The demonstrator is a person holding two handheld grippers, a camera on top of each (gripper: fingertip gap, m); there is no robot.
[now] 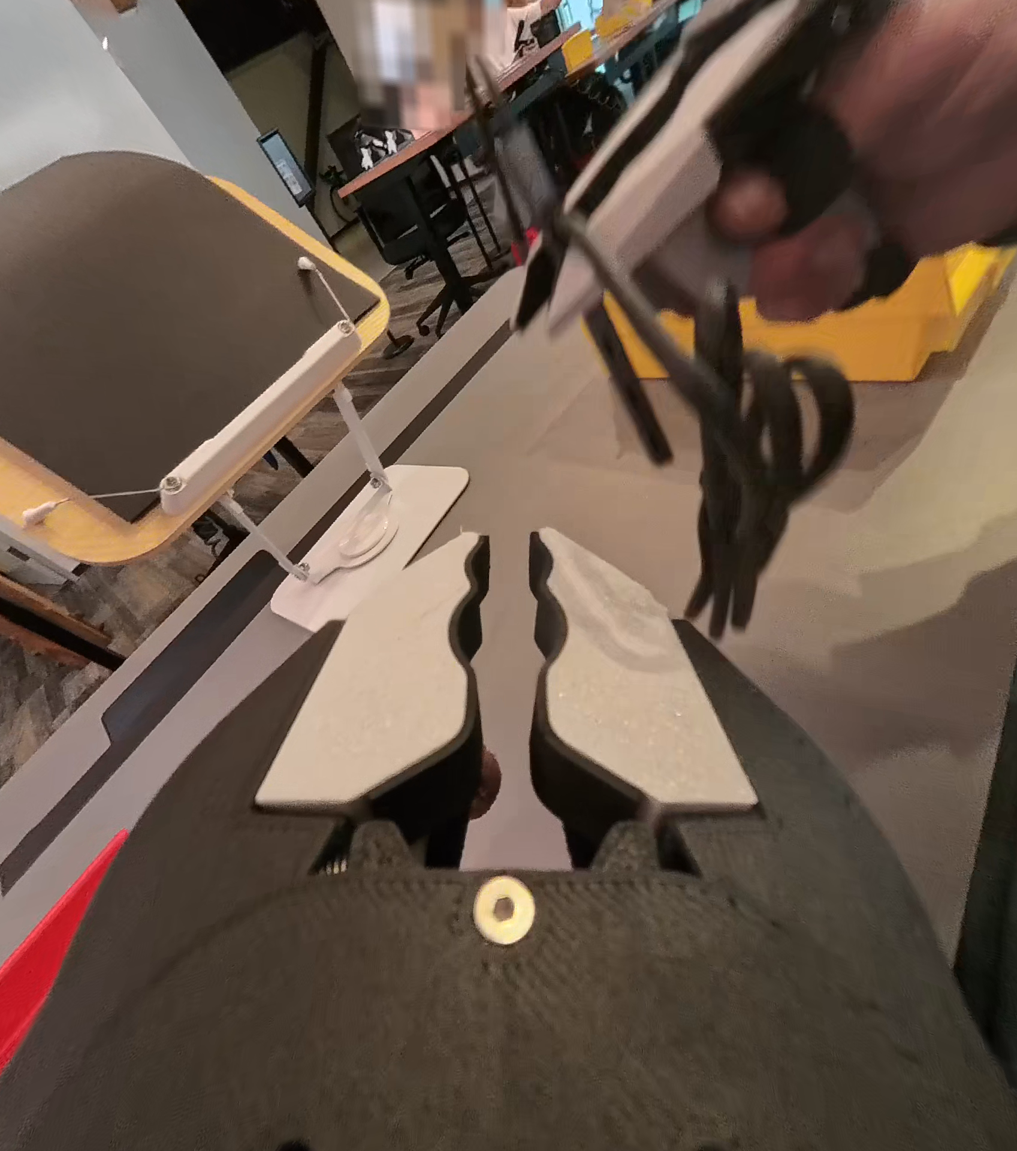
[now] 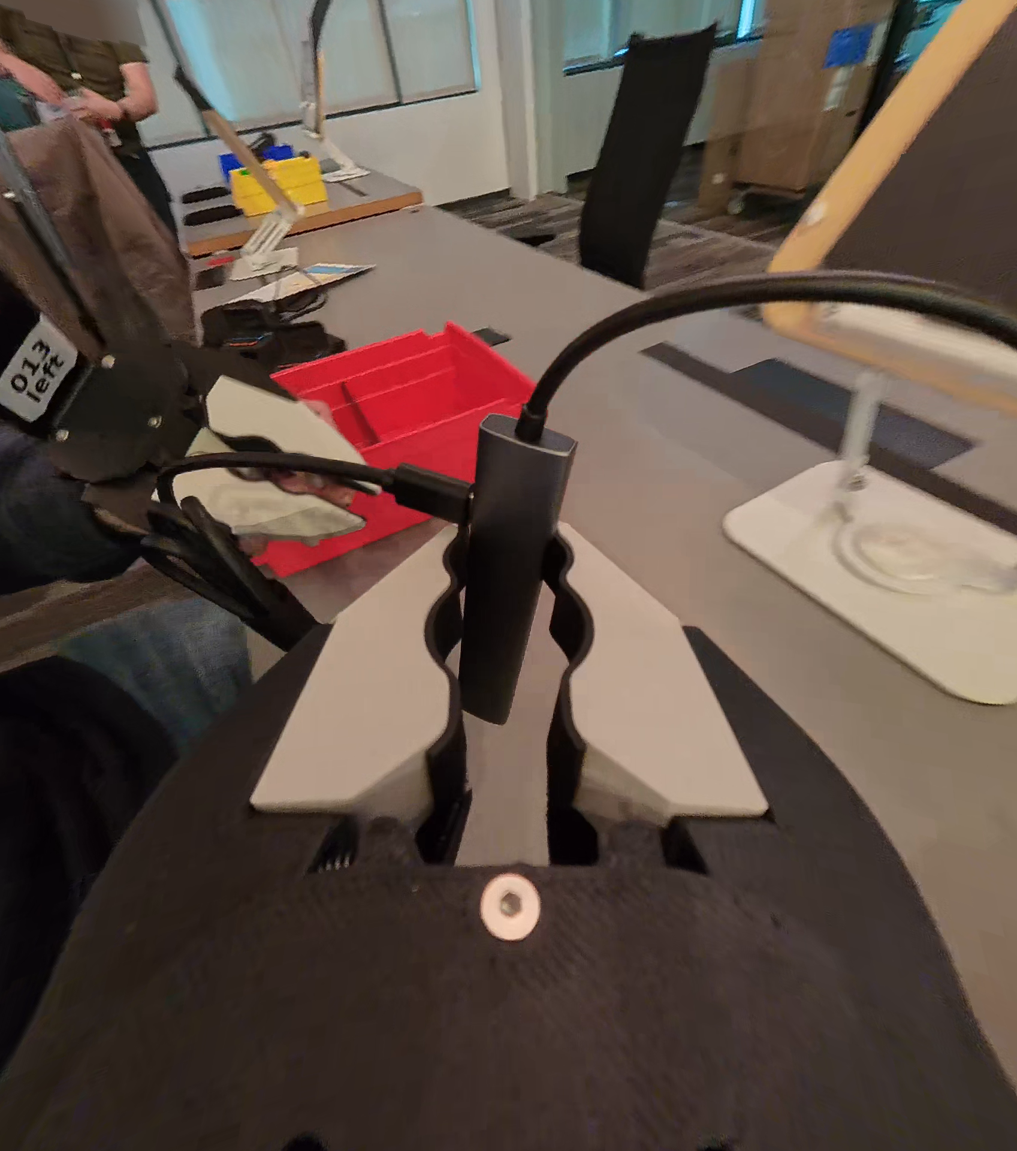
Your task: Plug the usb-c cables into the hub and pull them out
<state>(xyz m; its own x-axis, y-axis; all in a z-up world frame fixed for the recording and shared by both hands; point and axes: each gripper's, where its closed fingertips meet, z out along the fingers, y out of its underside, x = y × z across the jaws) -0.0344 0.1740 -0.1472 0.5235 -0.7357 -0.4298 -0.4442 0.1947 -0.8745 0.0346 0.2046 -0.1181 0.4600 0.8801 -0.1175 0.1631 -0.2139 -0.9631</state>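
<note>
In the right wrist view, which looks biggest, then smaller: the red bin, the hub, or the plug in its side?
1. Red bin, biggest even though it sits farther back.
2. Hub, held by the right claw; being near makes it look large.
3. Plug, smallest.

The left wrist view is being taken from just behind the left gripper (image 1: pixel 509 548), tilted and facing down along its fingers over the grey table (image 1: pixel 555 436), with the right gripper (image 1: pixel 546 299) seen blurred at far right. The right wrist view is being taken close behind the right gripper (image 2: pixel 502 542), facing across the same table. The white stand base (image 1: pixel 381 535) (image 2: pixel 904 579) is being shared by both views.
</note>
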